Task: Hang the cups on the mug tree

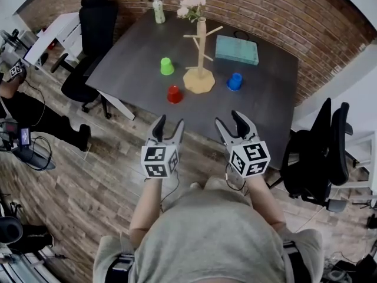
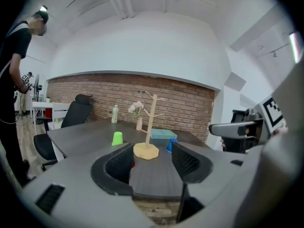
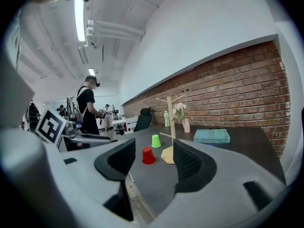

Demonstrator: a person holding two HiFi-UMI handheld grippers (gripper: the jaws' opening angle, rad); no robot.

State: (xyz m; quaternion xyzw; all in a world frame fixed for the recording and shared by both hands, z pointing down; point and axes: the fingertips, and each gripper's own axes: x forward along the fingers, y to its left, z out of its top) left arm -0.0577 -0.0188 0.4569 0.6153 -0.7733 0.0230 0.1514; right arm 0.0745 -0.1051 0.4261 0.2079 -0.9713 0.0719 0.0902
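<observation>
While held side by side near the front edge of the table (image 1: 135, 55), the left gripper (image 1: 169, 122) and the right gripper (image 1: 229, 118) are seen with jaws spread wide and nothing between them. Beyond them, three cups are stood upside down on the dark tabletop around the wooden mug tree (image 1: 200, 55): the red cup (image 1: 174, 94) just beside its base at the near left, the green cup (image 1: 167, 66) farther back on the left, the blue cup (image 1: 235, 81) on the right. A teal box (image 1: 237, 49) is laid behind the blue cup, and a bottle (image 1: 158, 10) and flowers (image 1: 192, 6) are set at the far edge.
</observation>
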